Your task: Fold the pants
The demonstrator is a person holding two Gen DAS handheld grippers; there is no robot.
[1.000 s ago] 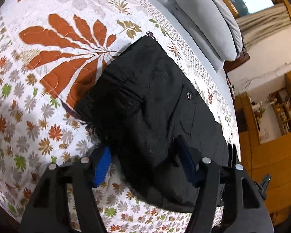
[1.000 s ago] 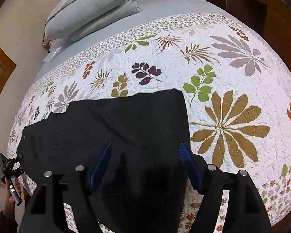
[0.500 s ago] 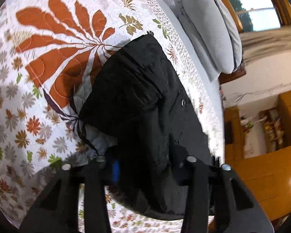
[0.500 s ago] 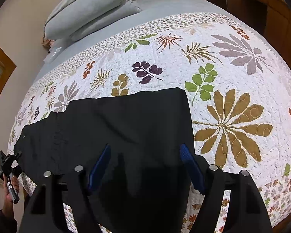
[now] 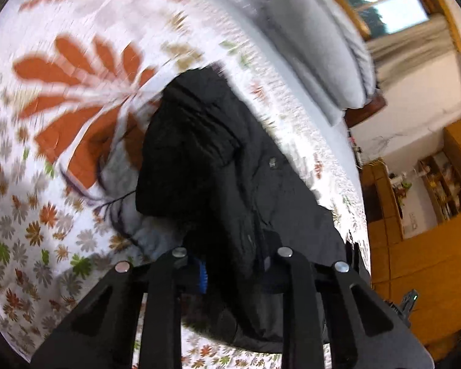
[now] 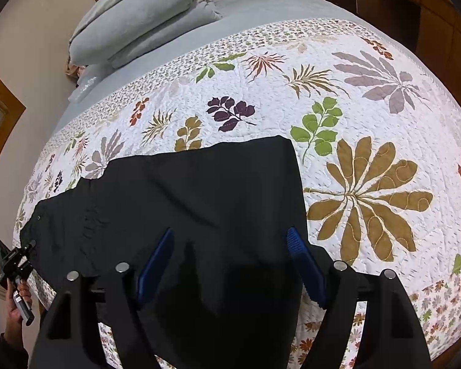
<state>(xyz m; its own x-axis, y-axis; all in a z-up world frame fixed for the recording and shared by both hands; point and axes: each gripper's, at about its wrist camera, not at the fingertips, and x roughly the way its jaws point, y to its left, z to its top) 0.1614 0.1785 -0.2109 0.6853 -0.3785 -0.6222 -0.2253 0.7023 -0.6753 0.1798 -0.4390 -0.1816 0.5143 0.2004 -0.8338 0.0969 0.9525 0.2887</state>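
Observation:
The black pants (image 6: 206,203) lie flat on the floral quilt (image 6: 368,104) in the right wrist view, legs toward the right. My right gripper (image 6: 230,255) is open, hovering just above the leg end, touching nothing. In the left wrist view my left gripper (image 5: 230,264) is shut on the waist end of the pants (image 5: 218,166), lifting a bunched fold off the quilt (image 5: 46,141). That gripper also shows small at the left edge of the right wrist view (image 6: 12,261).
Grey pillows (image 6: 144,21) are stacked at the head of the bed. Wooden cabinets (image 5: 415,246) stand beyond the bed's edge. A window with a curtain (image 5: 415,37) is behind the pillows.
My left gripper closed on the waist end of the pants and raised it, bunching the cloth. The right gripper stayed open and nearly still over the legs.

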